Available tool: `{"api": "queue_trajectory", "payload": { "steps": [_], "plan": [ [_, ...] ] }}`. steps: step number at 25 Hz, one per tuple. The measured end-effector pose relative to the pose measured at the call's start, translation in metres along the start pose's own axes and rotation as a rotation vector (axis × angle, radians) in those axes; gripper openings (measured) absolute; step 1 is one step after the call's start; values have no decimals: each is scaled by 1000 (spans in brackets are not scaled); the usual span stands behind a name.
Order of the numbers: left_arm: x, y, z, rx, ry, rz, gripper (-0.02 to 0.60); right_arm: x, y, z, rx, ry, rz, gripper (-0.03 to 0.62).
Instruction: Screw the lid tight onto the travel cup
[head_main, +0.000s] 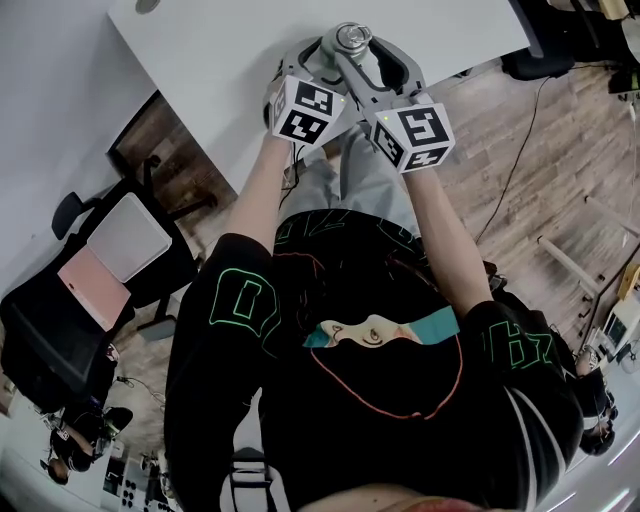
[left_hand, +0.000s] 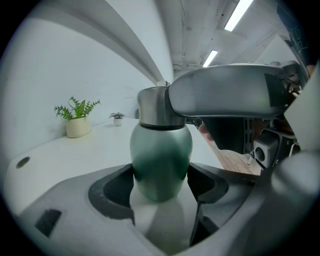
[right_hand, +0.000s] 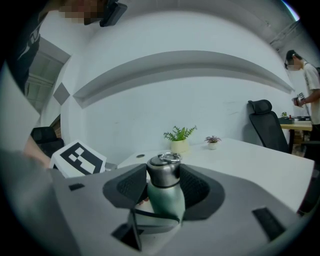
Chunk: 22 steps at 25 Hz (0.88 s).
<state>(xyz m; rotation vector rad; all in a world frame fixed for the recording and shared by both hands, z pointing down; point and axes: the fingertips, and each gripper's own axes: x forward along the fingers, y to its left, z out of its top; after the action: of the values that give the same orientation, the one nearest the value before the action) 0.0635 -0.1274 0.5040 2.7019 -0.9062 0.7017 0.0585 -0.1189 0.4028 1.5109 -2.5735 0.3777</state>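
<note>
Pinning travel cup (left_hand: 161, 162) upright on white tabletop (left_hand: 60, 157), 12 o'clock in head view, w/ left claw (left_hand: 161, 176) clamped on green body at 3 & 9, prob. to stop spin. Gripping steel lid (right_hand: 163, 172) w/ right claw (right_hand: 163, 184), apparently for twisting tight.

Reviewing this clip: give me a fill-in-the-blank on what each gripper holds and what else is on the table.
The left gripper clamps the travel cup by its ____ body.
The right gripper is closed on the lid, whose colour is ____.
Behind the cup, ____ potted plants stand on the table.
Missing words: green; silver; two.
</note>
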Motion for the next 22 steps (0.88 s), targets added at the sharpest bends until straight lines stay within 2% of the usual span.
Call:
{"api": "queue_trajectory", "payload": {
  "steps": [9, 13, 16, 22],
  "plan": [
    [0, 0, -2, 7, -7, 4, 351, 1, 1, -1, 4, 30, 5, 221],
    [-2, -2, -4, -3, -9, -21, 357, -2, 2, 2, -12, 50, 9, 230],
    [-10, -4, -2, 12, -5, -47, 402, -8, 0, 15, 0, 21, 21, 258],
    [-49, 2, 29, 45, -100, -31, 397, -19, -3, 43, -1, -51, 36, 238]
  ]
}}
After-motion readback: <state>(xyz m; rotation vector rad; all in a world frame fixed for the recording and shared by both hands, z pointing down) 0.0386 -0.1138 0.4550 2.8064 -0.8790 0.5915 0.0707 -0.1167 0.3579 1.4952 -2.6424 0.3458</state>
